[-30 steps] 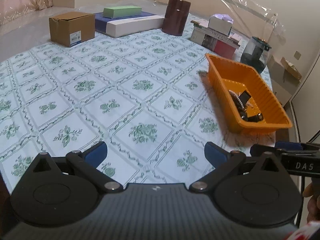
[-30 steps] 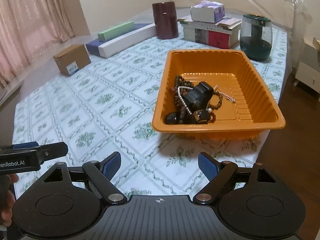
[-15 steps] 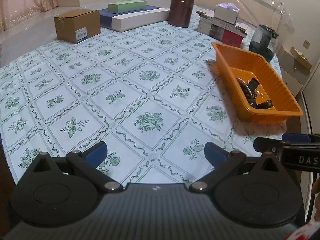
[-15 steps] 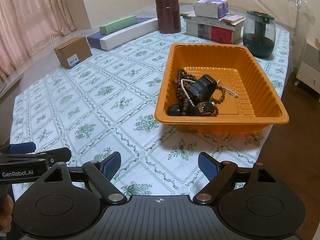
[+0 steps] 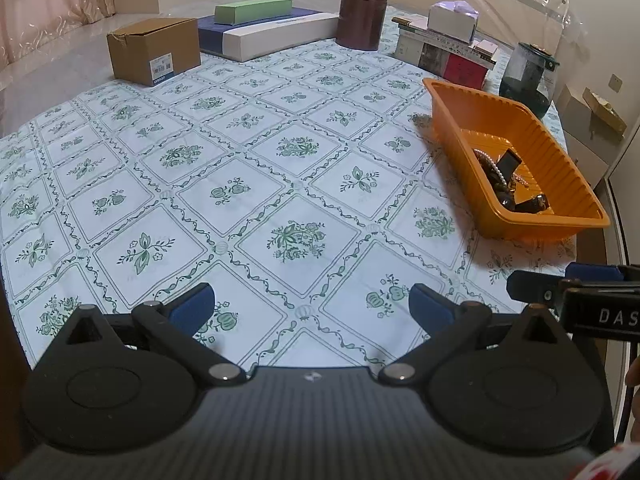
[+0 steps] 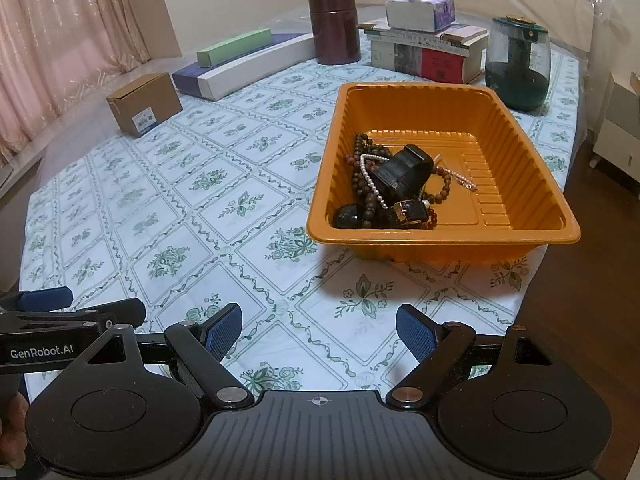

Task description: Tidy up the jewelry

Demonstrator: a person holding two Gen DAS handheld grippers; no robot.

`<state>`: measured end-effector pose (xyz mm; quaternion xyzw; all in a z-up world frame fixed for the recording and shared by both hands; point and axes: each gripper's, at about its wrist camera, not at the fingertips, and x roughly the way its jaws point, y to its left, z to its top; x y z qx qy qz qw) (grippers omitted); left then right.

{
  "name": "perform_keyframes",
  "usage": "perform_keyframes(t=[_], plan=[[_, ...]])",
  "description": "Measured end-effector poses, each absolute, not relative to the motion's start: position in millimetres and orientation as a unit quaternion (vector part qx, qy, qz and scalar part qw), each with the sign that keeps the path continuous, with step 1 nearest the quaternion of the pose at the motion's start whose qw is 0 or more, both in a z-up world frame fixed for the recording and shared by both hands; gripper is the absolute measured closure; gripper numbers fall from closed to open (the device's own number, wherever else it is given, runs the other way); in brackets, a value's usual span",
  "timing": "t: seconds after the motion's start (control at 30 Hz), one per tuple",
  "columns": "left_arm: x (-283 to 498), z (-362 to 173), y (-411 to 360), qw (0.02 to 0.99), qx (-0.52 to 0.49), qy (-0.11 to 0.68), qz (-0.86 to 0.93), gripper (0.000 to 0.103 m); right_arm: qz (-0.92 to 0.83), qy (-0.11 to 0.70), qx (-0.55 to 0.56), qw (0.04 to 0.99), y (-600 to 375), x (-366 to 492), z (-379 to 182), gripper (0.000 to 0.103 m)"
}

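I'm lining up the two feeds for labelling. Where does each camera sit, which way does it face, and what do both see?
Left wrist: rides the left gripper, looking down and forward across the floral tablecloth; own open blue-padded fingers show, plus the right gripper at right.
Right wrist: rides the right gripper, facing the orange tray of tangled jewelry; own open fingers show, plus the left gripper at left.
Shared: tray, cardboard box, brown canister, stacked books.
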<state>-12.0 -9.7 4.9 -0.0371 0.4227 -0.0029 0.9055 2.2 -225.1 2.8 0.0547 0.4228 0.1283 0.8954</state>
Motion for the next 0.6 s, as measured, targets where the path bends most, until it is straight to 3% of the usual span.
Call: perform_keyframes(t=[0.6], plan=[[-12.4,5.4,-12.0,0.906,-0.038,0.422,-0.007,0.0,0.127,0.421,0.054,0.896,-225.5,3.3,3.3,0.019]])
